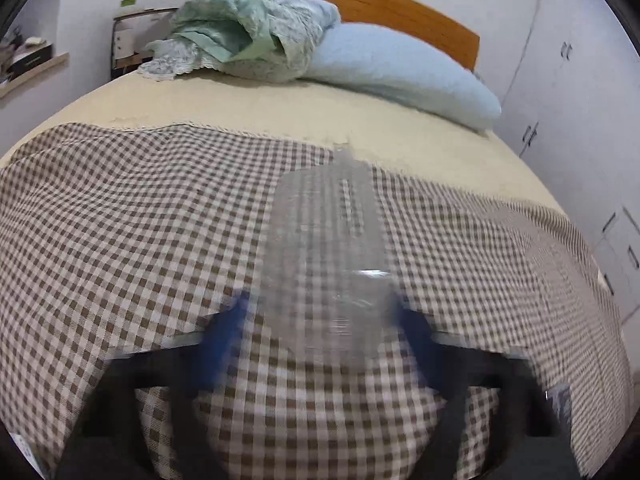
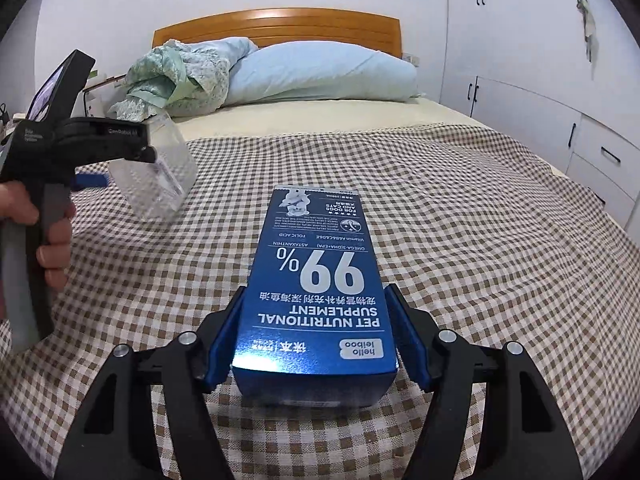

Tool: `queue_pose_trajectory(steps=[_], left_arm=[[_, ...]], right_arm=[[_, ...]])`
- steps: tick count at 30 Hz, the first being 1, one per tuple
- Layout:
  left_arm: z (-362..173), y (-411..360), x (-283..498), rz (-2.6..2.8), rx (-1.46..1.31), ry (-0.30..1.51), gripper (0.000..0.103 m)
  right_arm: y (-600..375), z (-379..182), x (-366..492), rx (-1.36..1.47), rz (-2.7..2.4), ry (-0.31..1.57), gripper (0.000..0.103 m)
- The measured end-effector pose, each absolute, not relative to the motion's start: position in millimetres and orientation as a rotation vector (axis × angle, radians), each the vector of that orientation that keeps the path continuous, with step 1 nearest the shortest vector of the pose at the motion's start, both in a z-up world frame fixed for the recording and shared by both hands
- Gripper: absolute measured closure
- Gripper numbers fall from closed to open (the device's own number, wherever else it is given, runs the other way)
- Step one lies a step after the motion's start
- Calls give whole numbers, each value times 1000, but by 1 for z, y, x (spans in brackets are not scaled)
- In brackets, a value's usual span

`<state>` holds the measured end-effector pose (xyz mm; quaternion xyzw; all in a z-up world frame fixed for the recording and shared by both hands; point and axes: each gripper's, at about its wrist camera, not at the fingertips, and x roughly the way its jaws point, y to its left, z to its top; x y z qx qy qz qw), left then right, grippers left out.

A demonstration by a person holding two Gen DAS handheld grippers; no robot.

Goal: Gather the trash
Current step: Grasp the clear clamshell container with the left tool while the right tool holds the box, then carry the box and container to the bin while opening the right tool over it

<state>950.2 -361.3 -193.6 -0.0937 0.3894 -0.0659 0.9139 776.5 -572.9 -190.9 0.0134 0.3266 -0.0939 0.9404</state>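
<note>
The right hand-held gripper [image 2: 316,332] has its blue pads [image 2: 404,332] pressed against both sides of a blue pet nutritional supplement box [image 2: 316,280], held over the checked blanket [image 2: 460,208] on the bed [image 2: 320,124]. The box points away toward the pale blue pillow [image 2: 320,76] and the wooden headboard [image 2: 280,28].

Left of the box, the left hand-held gripper [image 2: 132,172] is clamped partway closed on a clear plastic container [image 2: 160,172], lifted above the blanket; a hand [image 2: 52,236] grips its handle. In the left wrist view, the blurred clear container [image 1: 324,248] sits between the blue fingers [image 1: 416,332]. A crumpled green quilt [image 1: 248,36] lies beside the pillow at the headboard.
</note>
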Motion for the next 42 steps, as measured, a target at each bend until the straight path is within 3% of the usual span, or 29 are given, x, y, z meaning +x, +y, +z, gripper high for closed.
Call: queue_pose_trajectory(steps=[6, 15, 23, 27, 32, 37, 42], left_arm=[[-159, -344, 902, -197, -219, 738, 46], [-115, -269, 730, -199, -274, 712, 46], [-58, -205, 640, -150, -291, 667, 46], [-30, -189, 594, -179, -307, 591, 46], [-31, -190, 533, -266, -299, 604, 46], [-57, -220, 479, -448, -240, 764, 45], [-99, -295, 421, -607, 10, 855, 45]], right_arm=[[-576, -193, 776, 43, -200, 665, 43], [-576, -195, 779, 40, -214, 685, 44], [-569, -190, 780, 4, -283, 802, 45], [-571, -145, 710, 117, -280, 776, 45], [-567, -106, 543, 137, -268, 684, 45], [-576, -114, 380, 125, -348, 750, 45], [-586, -156, 259, 98, -425, 894, 45]])
